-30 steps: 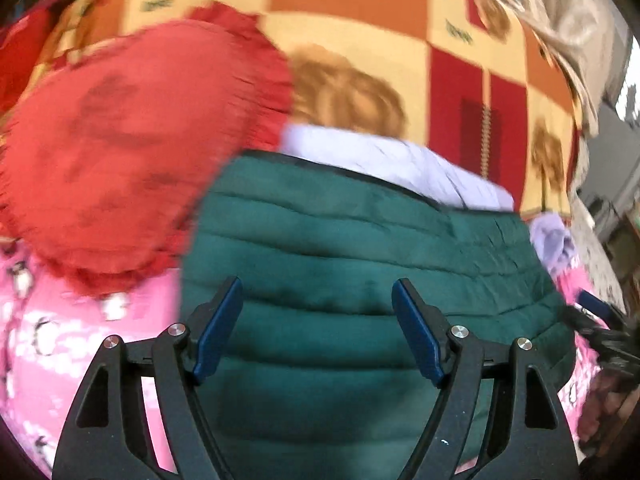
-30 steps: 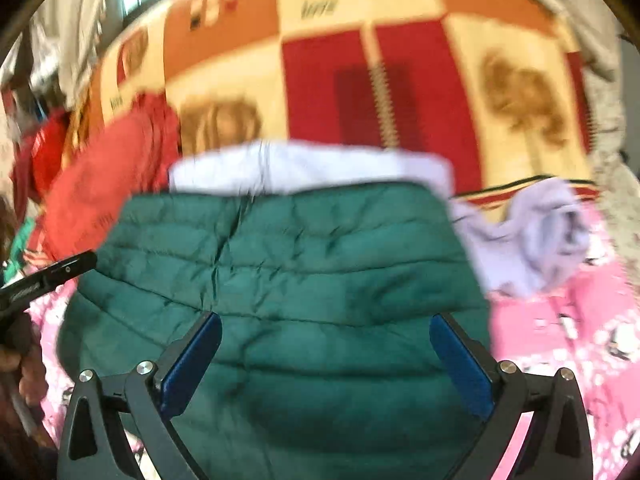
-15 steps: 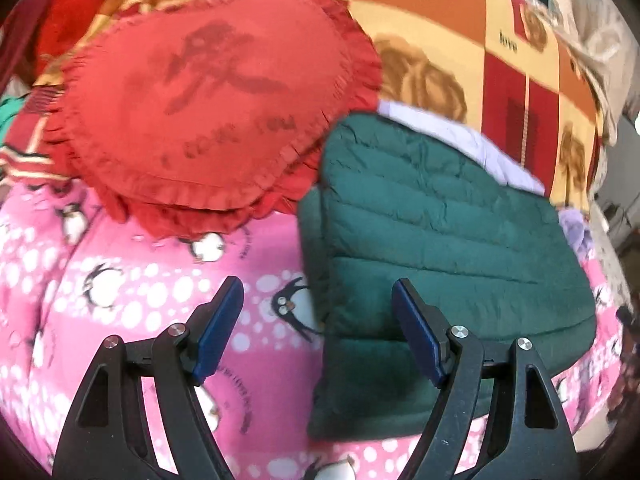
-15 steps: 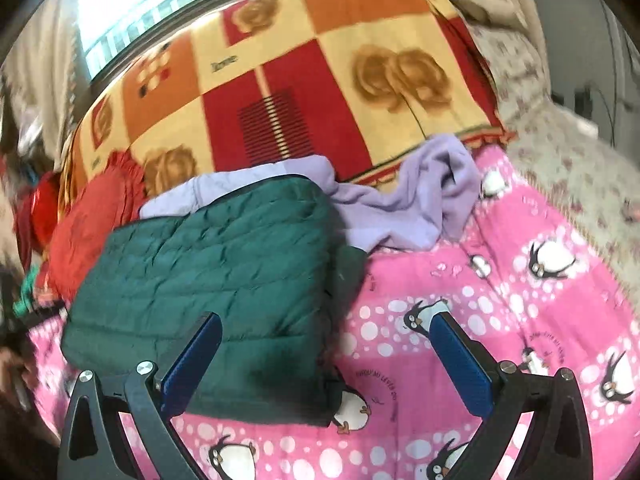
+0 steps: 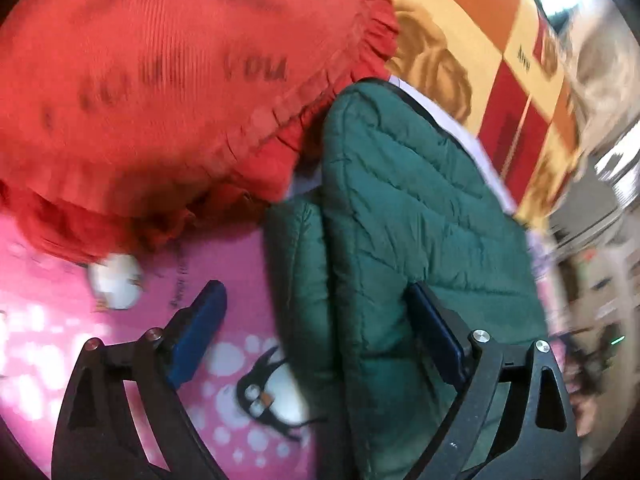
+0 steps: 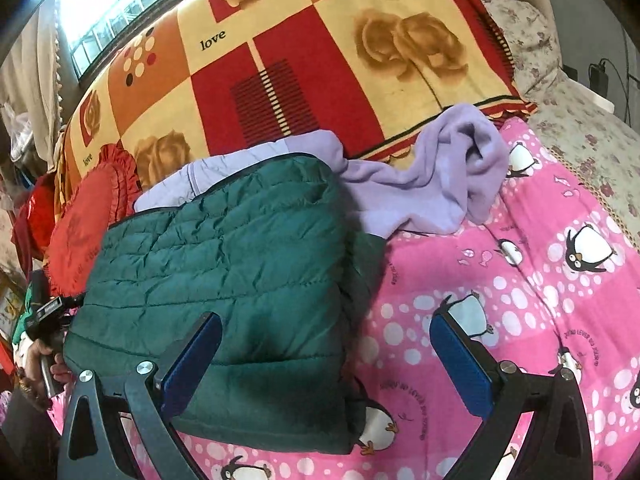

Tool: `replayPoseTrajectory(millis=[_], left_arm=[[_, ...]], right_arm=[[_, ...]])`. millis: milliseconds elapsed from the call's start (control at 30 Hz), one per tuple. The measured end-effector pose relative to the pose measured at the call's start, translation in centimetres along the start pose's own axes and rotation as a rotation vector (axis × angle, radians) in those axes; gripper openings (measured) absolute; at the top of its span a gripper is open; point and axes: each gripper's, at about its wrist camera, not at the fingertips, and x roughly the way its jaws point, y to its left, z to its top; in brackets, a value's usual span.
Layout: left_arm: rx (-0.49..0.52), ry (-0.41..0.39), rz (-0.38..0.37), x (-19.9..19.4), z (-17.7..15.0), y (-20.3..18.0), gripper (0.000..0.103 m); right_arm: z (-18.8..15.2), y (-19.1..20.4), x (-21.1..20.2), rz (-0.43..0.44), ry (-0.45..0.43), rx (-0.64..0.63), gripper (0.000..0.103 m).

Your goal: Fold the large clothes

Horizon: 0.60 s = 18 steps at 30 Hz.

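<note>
A folded dark green quilted jacket (image 6: 224, 272) lies on the pink penguin bedspread (image 6: 540, 300), its far edge resting on a lilac garment (image 6: 424, 184). My right gripper (image 6: 326, 352) stands open low over the jacket's right edge, straddling it without pressing. In the left wrist view the same green jacket (image 5: 404, 220) fills the right half. My left gripper (image 5: 316, 320) hangs over the jacket's left edge, its jaws opening, with the edge between them and the blue pads (image 5: 200, 320) apart from the cloth.
A red frilled heart cushion (image 5: 168, 80) lies against the jacket's left side. A red, orange and cream rose blanket (image 6: 304, 64) covers the back. A hand holding the other gripper's handle (image 6: 44, 344) shows at the left edge. A floral sheet (image 6: 580, 128) lies at the right.
The left gripper dropped and swung left over the jacket's left edge, near the red cushion, its jaws now wider. The right gripper shifted to the jacket's right edge and stays wide.
</note>
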Motion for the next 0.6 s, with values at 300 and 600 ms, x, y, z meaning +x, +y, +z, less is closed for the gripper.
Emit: replayPoseTrajectory(millis=[300, 600], left_arm=[[0.125, 0.031, -0.104, 1.8, 0.7, -2.4, 0.093], [0.235, -0.042, -0.03, 1.5, -0.1, -4.3, 0.063]], right_arm=[[0.2, 0.7, 1.0, -0.012, 0.017, -0.024, 0.103], [1.4, -3.0, 2.8, 0.011, 0.03, 0.062, 0.103]])
